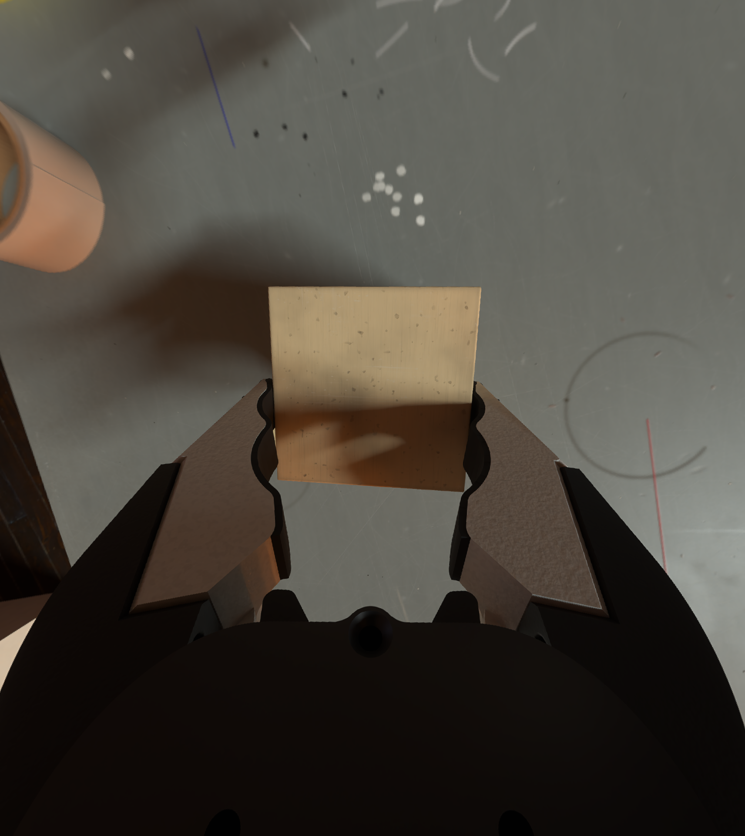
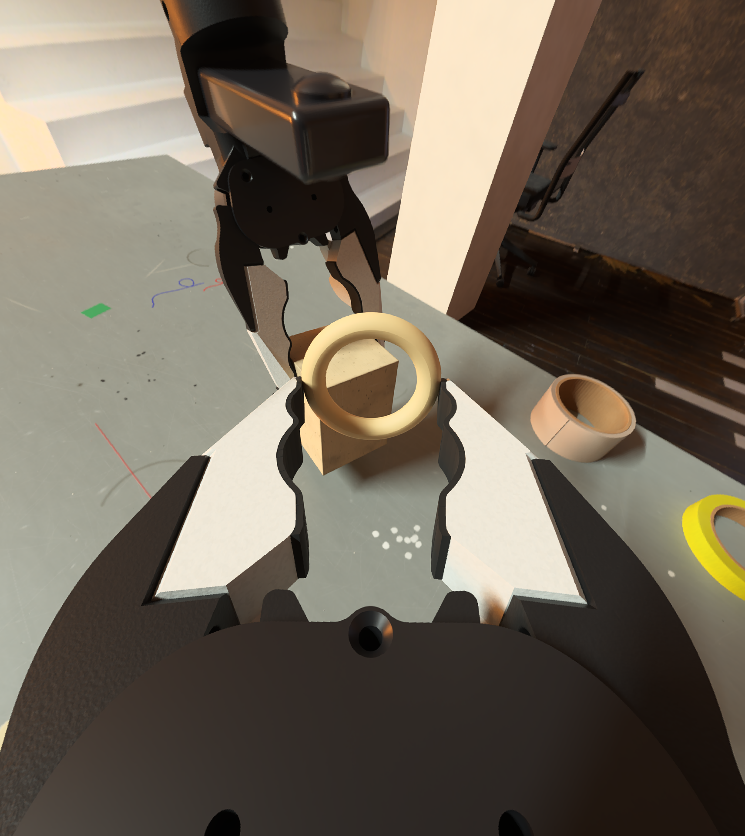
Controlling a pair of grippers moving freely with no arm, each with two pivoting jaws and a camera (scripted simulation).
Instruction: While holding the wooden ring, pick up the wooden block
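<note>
Two grips set | right gripper (image 2: 370, 384) clamps wooden ring (image 2: 425, 362), frame centre | left gripper (image 1: 373, 407) pinches wooden block (image 1: 375, 362) | lift likely remains

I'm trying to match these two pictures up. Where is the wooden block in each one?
Left wrist view: the wooden block fills the centre, between the left gripper fingertips, on the grey table.
Right wrist view: the block sits mid-picture, partly behind the wooden ring held by the right gripper.
Shared landmark: the tan tape roll.
</note>
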